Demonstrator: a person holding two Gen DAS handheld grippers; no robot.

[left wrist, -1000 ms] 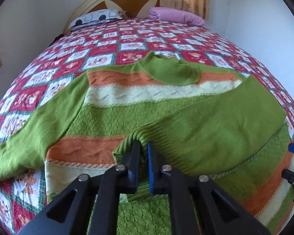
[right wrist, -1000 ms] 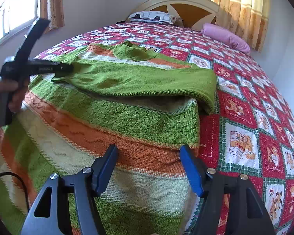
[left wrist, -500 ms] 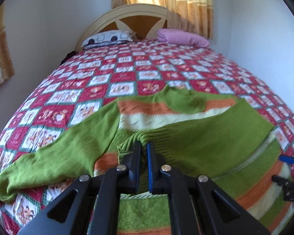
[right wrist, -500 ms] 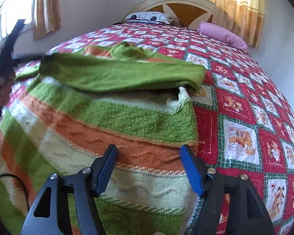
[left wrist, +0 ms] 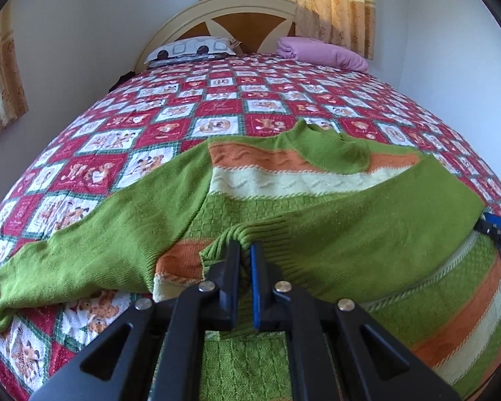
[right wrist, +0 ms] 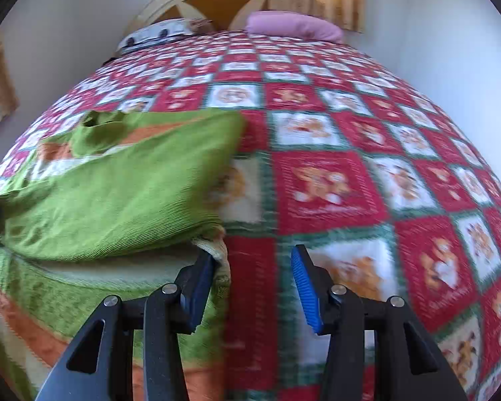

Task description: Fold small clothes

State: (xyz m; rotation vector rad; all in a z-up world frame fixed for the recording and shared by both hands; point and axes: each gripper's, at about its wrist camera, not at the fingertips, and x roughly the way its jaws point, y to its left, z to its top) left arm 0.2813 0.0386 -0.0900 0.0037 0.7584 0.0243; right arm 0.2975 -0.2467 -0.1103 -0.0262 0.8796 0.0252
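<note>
left gripper (left wrist: 245, 260) pinches the ribbed sleeve cuff (left wrist: 250, 234) of the striped green sweater (left wrist: 284, 200), folded across its body. right gripper (right wrist: 254, 277) gapes wide (holding nothing) at the sweater's edge. patterned quilt (left wrist: 217, 100) beyond; no legible writing.

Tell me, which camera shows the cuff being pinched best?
The left wrist view: the left gripper is shut on the ribbed sleeve cuff dead centre. The right wrist view shows only the folded sleeve, its cuff end cut off at the frame's left edge.
</note>
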